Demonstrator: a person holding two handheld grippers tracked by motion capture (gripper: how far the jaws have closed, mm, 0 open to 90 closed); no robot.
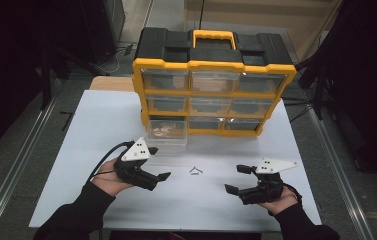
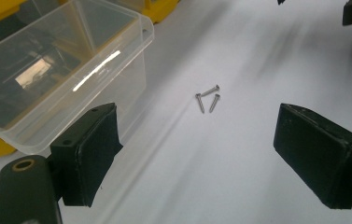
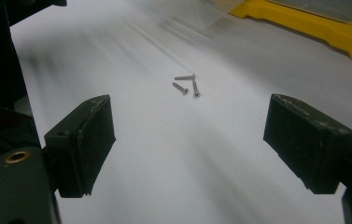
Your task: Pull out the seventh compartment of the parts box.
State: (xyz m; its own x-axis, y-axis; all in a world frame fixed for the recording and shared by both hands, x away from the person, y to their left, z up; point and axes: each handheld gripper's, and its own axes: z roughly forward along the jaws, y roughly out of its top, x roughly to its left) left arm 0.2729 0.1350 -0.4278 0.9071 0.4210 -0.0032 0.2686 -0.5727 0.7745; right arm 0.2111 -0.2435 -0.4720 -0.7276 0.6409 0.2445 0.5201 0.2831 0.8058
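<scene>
Jaws of both the left gripper [image 1: 162,162] and right gripper [image 1: 238,179] stood released, screws [image 1: 195,171] lying between them, drawer [image 1: 167,134] at 11 o'clock.

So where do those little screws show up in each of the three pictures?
High view: the screws lie on the white table, low centre, between the two grippers.
Left gripper view: the screws sit just above centre, right of the clear drawer.
Right gripper view: the screws sit above centre, between the jaws.
Shared landmark: the yellow organizer.
</scene>
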